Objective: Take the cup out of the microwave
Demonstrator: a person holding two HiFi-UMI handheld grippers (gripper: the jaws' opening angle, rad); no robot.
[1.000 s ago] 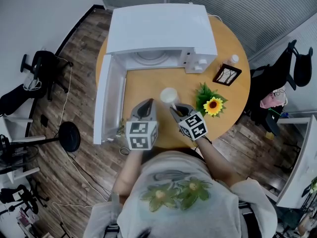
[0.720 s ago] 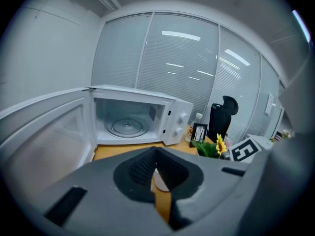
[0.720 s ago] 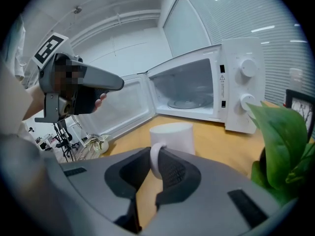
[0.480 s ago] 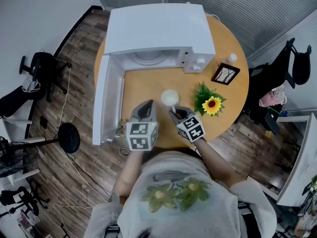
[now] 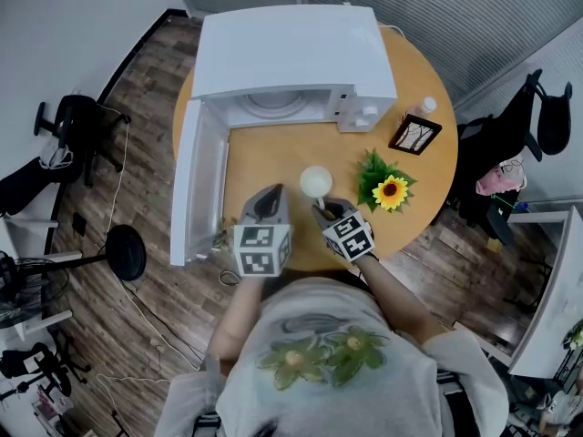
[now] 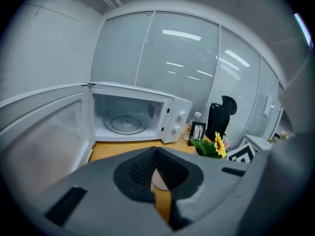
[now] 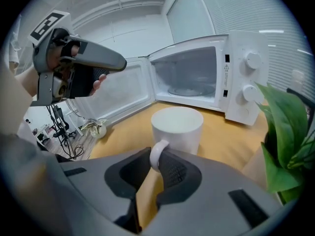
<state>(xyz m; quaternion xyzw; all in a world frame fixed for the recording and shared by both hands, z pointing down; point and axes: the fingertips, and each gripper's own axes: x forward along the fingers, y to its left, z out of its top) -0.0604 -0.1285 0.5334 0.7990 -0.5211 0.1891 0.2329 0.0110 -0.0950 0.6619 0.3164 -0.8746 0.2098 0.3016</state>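
Cup is out of the microwave, on the surface at its 6 o'clock. Our right tool is pinched narrow on the handle. Left tool sits at the cup's 8 o'clock, jaws nearly together, empty. We can't quite tell if the base is down. Risks: we grip only the thin handle, so the cup can pivot or slip, and releasing early would tip it. The sunflower at the cup's 3 o'clock is near enough to clip.
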